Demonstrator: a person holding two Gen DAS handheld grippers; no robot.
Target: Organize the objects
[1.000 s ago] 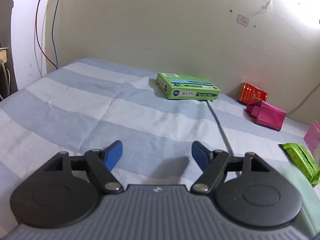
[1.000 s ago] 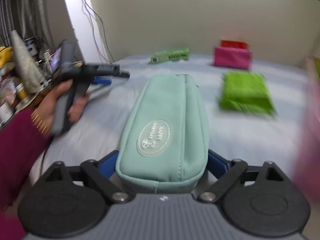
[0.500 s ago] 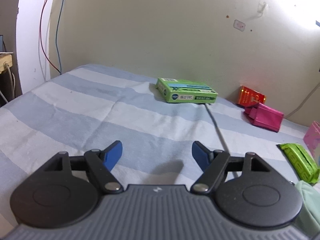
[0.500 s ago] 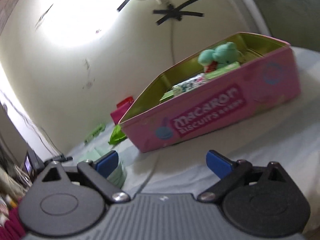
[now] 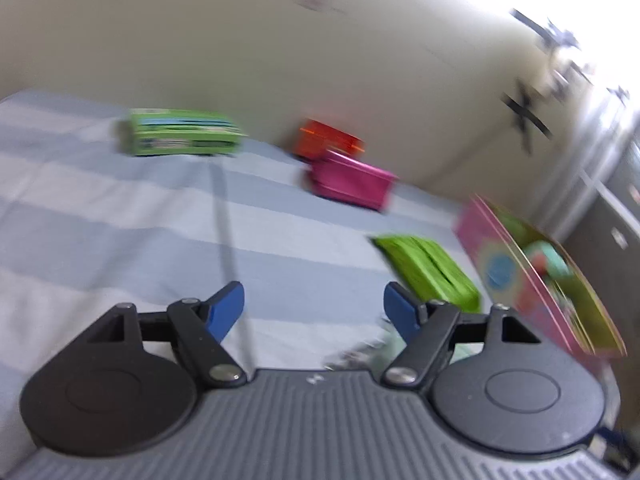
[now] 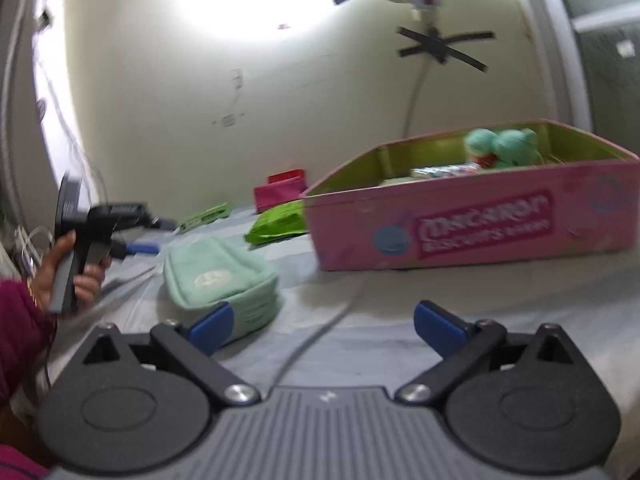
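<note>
Mint-green pouch (image 6: 218, 274) is lying on the striped bedsheet (image 5: 120, 216), just beyond the left fingertip of the right gripper (image 6: 323, 324), whose jaws are opening with nothing between them.
Soft, light and padded by its look, it is likely yielding under pressure; a pinch across its narrow width near the middle seems soundest. Ahead and right is sitting one pink tin (image 6: 472, 228), holding a plush toy (image 6: 502, 147); beyond are lying one green packet (image 5: 428, 270), one green box (image 5: 182, 133), one magenta pouch (image 5: 350, 179), one red box (image 5: 326, 138). The left gripper (image 5: 314, 308) is hovering open and empty.
</note>
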